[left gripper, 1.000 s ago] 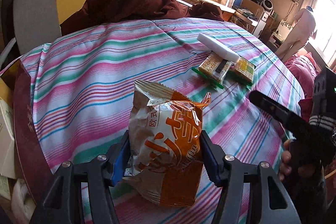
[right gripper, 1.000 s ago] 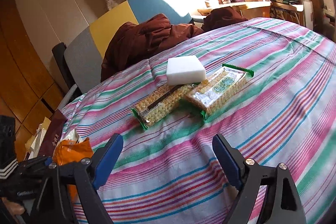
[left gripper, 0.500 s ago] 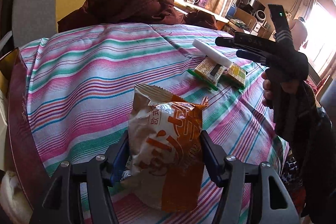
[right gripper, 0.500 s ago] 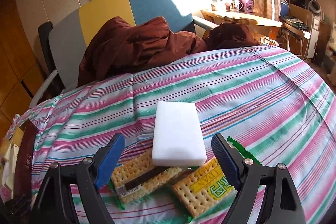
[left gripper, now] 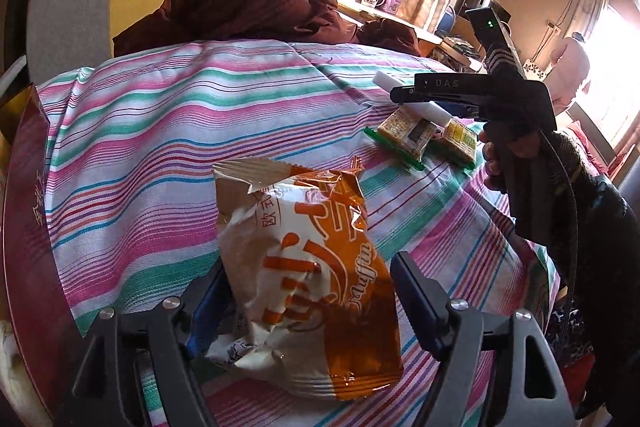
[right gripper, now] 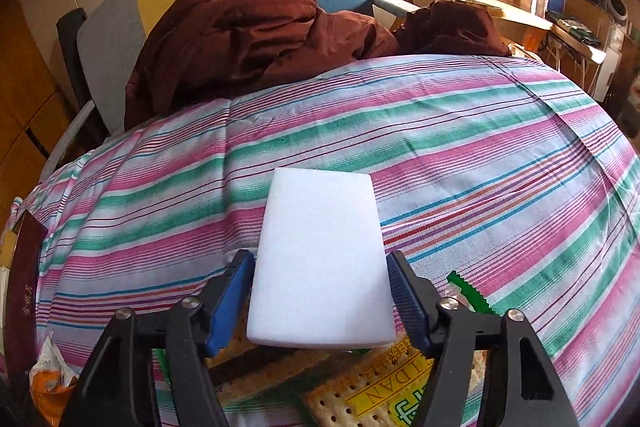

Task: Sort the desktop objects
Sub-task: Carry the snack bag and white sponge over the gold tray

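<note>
Snack bag [left gripper: 308,267] sits between your left gripper's [left gripper: 310,301] spread fingers, unclamped; your right gripper [right gripper: 320,301] pinches the white sponge [right gripper: 320,259] above the crackers [right gripper: 380,393].

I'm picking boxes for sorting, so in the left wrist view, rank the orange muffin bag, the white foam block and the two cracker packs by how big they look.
1. Orange muffin bag, though it is nearest the camera.
2. Cracker packs, which look alike.
3. White foam block, partly hidden, so uncertain.

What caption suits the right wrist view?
Right gripper closes around a white sponge block lying on cracker packs.
</note>
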Available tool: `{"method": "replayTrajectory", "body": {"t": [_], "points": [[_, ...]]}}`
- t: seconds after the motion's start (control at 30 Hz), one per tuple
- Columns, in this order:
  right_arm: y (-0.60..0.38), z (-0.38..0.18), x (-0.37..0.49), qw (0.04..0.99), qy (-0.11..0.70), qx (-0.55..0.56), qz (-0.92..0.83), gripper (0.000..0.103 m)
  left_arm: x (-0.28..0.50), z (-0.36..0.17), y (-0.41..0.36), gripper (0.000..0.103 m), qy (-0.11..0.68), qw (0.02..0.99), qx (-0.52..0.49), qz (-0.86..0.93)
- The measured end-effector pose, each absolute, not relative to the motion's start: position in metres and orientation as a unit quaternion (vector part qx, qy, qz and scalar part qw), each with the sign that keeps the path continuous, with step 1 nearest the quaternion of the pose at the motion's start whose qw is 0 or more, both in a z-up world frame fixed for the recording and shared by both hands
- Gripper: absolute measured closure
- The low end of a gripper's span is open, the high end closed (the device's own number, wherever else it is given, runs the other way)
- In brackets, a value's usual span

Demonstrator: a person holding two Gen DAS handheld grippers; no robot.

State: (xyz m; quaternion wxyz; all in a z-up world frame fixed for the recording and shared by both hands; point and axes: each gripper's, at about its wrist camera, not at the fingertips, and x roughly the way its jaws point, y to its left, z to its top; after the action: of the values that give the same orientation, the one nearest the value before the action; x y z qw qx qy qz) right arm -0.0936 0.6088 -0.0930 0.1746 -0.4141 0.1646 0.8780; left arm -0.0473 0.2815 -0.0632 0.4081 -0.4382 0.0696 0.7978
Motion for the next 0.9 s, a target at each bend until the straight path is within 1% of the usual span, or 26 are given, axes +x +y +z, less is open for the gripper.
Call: {"method": "replayTrajectory", "body": {"t": [0.03, 0.37, 0.53, 0.8, 0.9], "points": [[0.608, -0.094, -0.093, 0.175, 0.163, -0.414, 0.878, 0.043, -0.047, -0.063, 0.281, 0.024, 0.068, 0.407, -0.438, 0.799], [0.582, -0.076, -0.076, 0.161, 0.136, -0.381, 0.9, 0.044, -0.052, -0.059, 0.278, 0.024, 0.058, 0.39, -0.447, 0.803], [0.557, -0.069, -0.054, 0.154, 0.125, -0.36, 0.912, 0.044, -0.058, -0.057, 0.278, 0.024, 0.043, 0.386, -0.459, 0.799], [0.519, -0.062, -0.008, 0.137, 0.141, -0.318, 0.928, 0.043, -0.062, -0.053, 0.284, 0.025, 0.052, 0.369, -0.456, 0.808], [0.51, -0.064, 0.005, 0.133, 0.152, -0.308, 0.929, 0.043, -0.06, -0.053, 0.284, 0.027, 0.053, 0.368, -0.451, 0.812]]}}
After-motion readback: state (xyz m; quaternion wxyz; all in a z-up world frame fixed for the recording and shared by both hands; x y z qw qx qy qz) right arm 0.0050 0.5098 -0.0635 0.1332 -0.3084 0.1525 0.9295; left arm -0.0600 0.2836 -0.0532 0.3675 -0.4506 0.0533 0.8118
